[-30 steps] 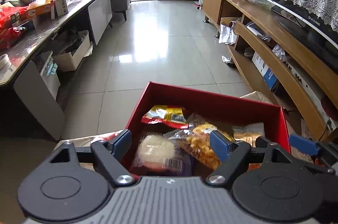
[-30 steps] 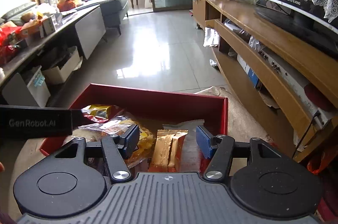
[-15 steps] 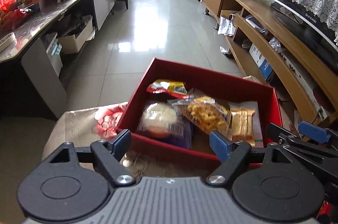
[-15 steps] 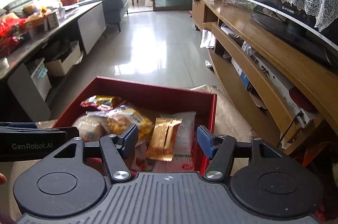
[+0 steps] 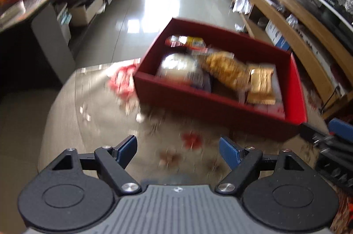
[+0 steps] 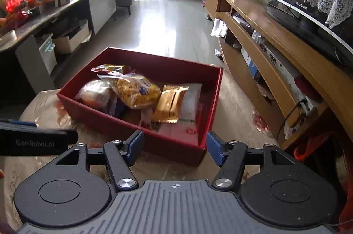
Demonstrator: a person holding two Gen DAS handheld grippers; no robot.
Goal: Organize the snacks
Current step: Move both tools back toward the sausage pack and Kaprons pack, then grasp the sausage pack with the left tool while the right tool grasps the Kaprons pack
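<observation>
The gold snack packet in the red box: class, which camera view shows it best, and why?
The right wrist view: the gold snack packet is sharp there, its crimped ends clear, lying on a white packet. The left wrist view shows the same packet smeared by motion blur.

The right claw (image 6: 174,149) stands open and empty, just before the near corner of a red box (image 6: 217,88). In the box lie a yellow snack bag (image 6: 138,90), a gold packet (image 6: 171,102) and a white packet (image 6: 190,99). The left claw's black body (image 6: 33,141) shows at the left edge.

Red box (image 6: 176,141), gold wrapper (image 6: 169,103) (floral tablecloth (image 6: 238,101)).
</observation>
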